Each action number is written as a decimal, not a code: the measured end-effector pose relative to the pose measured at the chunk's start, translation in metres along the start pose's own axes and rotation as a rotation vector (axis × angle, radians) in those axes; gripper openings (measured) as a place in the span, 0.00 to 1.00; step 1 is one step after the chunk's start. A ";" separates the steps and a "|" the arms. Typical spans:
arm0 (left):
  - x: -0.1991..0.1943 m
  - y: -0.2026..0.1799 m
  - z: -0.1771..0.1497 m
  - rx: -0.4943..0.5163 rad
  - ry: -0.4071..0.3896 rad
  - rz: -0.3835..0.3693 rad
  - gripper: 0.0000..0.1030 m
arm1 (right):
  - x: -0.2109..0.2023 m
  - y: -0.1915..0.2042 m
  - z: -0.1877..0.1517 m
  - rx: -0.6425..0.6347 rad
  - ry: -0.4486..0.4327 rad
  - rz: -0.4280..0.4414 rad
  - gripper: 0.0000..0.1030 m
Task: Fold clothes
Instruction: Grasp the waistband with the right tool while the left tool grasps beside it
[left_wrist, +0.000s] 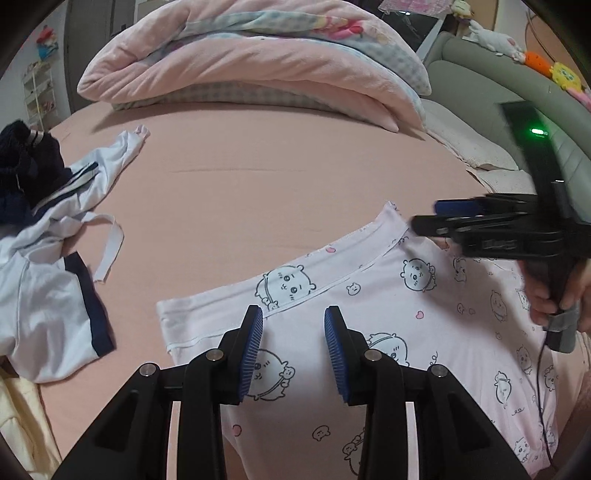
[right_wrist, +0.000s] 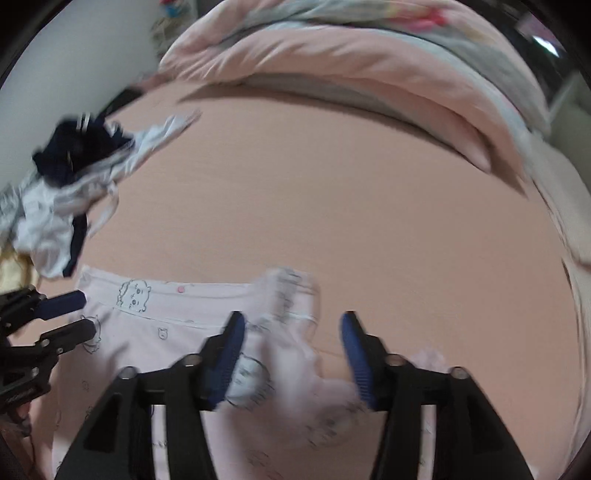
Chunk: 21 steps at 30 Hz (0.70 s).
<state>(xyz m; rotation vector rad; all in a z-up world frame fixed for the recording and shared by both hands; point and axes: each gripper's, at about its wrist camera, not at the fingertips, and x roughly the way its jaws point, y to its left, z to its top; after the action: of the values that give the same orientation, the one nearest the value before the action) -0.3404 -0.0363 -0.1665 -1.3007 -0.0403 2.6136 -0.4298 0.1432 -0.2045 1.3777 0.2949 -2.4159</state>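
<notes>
Lying flat on the peach bed sheet (left_wrist: 258, 192), the pink printed garment (left_wrist: 424, 317) spreads out directly under both tools, its white-piped hem running just beyond their fingertips. The left gripper (left_wrist: 293, 347) hangs over the left part of the cloth with its blue pads (left_wrist: 255, 350) partly apart and nothing between them; the fabric shows clearly in the gap below and the pads do not press on it. Ahead of it and to its right, the right gripper (left_wrist: 428, 218) reaches in from the side, held by a hand (left_wrist: 554, 299), its tips just at the far right corner of the hem. Seen from the right tool's own camera, the right gripper (right_wrist: 291, 354) stands with its jaws wide, and a bunched, blurred fold of the pink garment (right_wrist: 291, 332) sits between the two pads, closer to the left one; the right pad stands clear of the cloth, so I see no grip. The left gripper (right_wrist: 79, 314) shows off to its left, over the hem's other end. Further left of both tools lies a heap of white and navy clothes (left_wrist: 55, 258), well apart from the pink piece, and beyond everything a folded pink quilt (left_wrist: 258, 62) sits at the far side of the bed.
</notes>
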 end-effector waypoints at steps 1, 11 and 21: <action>0.000 0.001 -0.001 0.004 0.002 0.010 0.31 | 0.009 0.004 0.004 -0.001 0.019 -0.003 0.55; -0.004 0.062 -0.004 -0.250 -0.043 0.167 0.31 | 0.023 0.001 0.005 0.063 0.020 0.075 0.04; 0.001 0.098 -0.007 -0.362 0.012 0.052 0.53 | 0.010 -0.049 -0.002 0.201 -0.031 0.212 0.04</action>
<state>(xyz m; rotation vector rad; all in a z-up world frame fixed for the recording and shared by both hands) -0.3538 -0.1323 -0.1837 -1.4423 -0.5052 2.7306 -0.4525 0.1873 -0.2133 1.3742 -0.1009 -2.3368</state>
